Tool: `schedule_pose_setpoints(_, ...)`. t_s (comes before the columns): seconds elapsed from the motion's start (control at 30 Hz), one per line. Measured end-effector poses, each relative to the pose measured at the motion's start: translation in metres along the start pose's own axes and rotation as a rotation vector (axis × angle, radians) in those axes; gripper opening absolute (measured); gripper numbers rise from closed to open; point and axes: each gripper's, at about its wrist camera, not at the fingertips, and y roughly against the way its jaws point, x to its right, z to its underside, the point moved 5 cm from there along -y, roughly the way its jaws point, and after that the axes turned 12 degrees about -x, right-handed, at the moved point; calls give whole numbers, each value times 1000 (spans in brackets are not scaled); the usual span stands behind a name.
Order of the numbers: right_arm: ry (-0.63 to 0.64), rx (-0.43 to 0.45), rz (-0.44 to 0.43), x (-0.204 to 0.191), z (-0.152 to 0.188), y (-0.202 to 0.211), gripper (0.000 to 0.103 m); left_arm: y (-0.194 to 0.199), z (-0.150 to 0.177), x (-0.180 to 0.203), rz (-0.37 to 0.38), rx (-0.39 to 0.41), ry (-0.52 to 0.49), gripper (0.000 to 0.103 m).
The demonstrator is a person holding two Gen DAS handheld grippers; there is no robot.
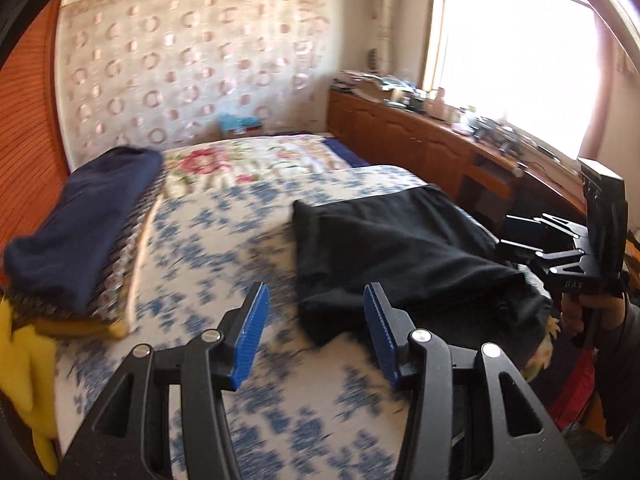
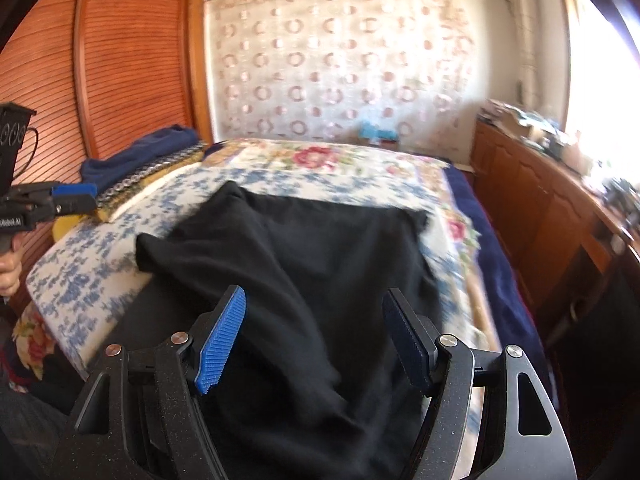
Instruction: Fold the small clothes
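Observation:
A black garment (image 2: 304,280) lies loosely spread and wrinkled on the blue-and-white flowered bed cover (image 2: 80,276); it also shows in the left wrist view (image 1: 400,248) at the bed's right side. My left gripper (image 1: 316,316) is open and empty, held above the bed cover just left of the garment's near edge. My right gripper (image 2: 314,320) is open and empty, above the garment's near part. The right gripper also shows at the right of the left wrist view (image 1: 520,236), and the left gripper at the left edge of the right wrist view (image 2: 76,196).
A stack of folded clothes with a navy piece on top (image 1: 80,224) lies at the bed's left by the wooden wardrobe (image 2: 120,72). A yellow cloth (image 1: 24,364) is at near left. Wooden cabinets (image 1: 420,136) with clutter run under the window on the right.

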Motion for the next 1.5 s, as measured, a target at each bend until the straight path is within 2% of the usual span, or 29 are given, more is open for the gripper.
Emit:
schedule_pose_setpoints(0.2,112,-39,-95,-57,-40,-36,73,3,17,-36,-31,-2,68,48)
schedule_pose_setpoints(0.47,243,-132,-190,-122,-67,-83,73,3,26,-56,-50,2,102,48)
schedule_pose_setpoints(0.6,279,-192,-209,-140,-63,-107,73,2,28,-60,-49,3,110,48)
schedule_pose_setpoints(0.83,336,-250,-219,-163,-55,-128,73,-2,33,-64,-49,-5,120,48)
schedule_pose_setpoints(1.13,389,-318,-167,-172,-42,-150,72,-8,38,-61,-37,-18,120,48)
schedule_pose_setpoints(1.17,391,-314,-161,-171,-42,-150,68,-9,38,-60,-35,-20,118,48)
schedule_pose_setpoints(1.2,394,-307,-162,-172,-43,-150,52,-9,38,-59,-33,-21,117,48)
schedule_pose_setpoints(1.23,395,-302,-160,-171,-44,-149,40,-10,38,-58,-31,-23,116,48)
schedule_pose_setpoints(1.27,390,-300,-154,-169,-46,-149,14,-10,38,-57,-30,-23,114,48)
schedule_pose_setpoints(1.3,369,-291,-163,-164,-49,-146,10,-10,39,-56,-27,-24,109,48)
schedule_pose_setpoints(1.37,335,-244,-179,-153,-59,-134,8,-11,38,-54,-24,-27,105,48)
schedule_pose_setpoints(1.5,221,-117,-158,-102,-94,-94,8,-15,38,-49,-14,-32,101,48)
